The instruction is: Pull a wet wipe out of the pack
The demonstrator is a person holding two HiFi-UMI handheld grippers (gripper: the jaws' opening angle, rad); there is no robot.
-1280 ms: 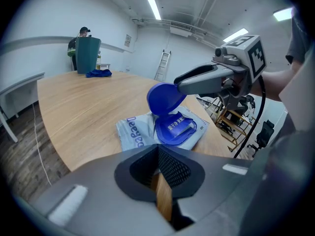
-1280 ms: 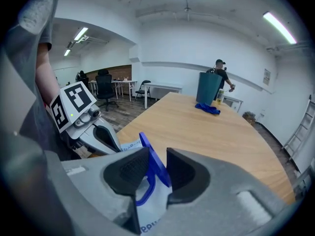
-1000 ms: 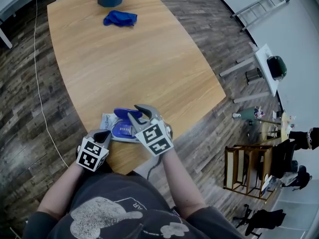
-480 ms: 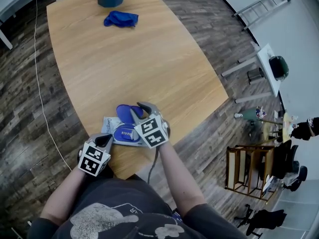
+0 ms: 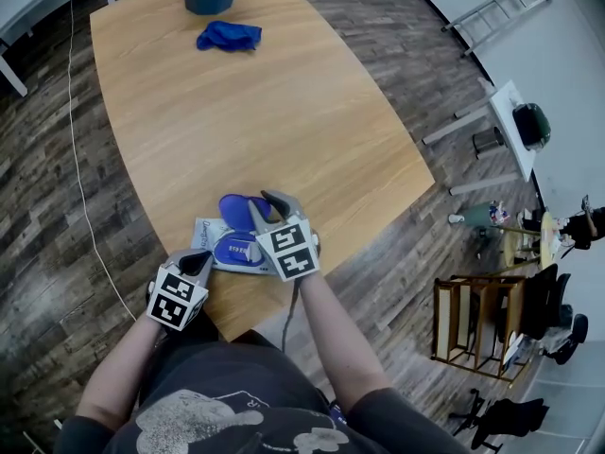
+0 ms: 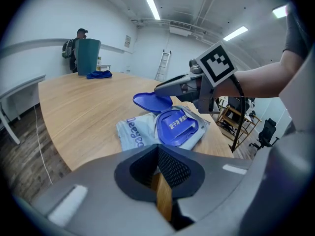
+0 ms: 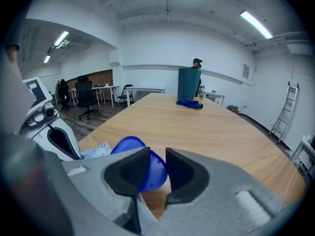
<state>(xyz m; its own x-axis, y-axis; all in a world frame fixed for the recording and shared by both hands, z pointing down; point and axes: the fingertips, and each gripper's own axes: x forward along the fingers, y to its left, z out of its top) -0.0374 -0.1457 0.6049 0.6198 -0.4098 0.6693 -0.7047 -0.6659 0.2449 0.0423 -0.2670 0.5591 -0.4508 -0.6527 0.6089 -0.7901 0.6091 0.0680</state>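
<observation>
Your right tool [image 7: 157, 165] (jaws slightly apart, just closing) straddles the open blue lid [image 7: 126, 144] unclamped. Your left tool [image 6: 158, 170], pinched together and empty, hovers short of the wipe pack [image 6: 132, 134] on the bench [image 6: 74, 102]. Keep the lid folded clear.

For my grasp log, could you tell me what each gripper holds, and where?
The left gripper is shut on nothing. The blue lid sits by its rim between the right gripper's parted jaws; whether they pinch it cannot be told.
</observation>
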